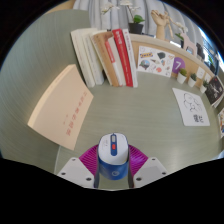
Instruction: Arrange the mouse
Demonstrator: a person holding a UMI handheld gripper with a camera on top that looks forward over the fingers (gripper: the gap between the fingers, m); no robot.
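Observation:
A white and blue mouse (112, 158) with a red wheel button sits between my gripper's (112, 166) two fingers. Both magenta pads (90, 160) press against its sides, so the gripper is shut on it. The mouse points forward, away from me, over the grey-green table (150, 120). Its rear end is hidden at the bottom of the view.
A tan book or folder (60, 108) lies ahead to the left. Several books (105, 55) stand beyond the fingers. A white card with dark prints (155, 57) and a white sheet with writing (194, 108) lie to the right.

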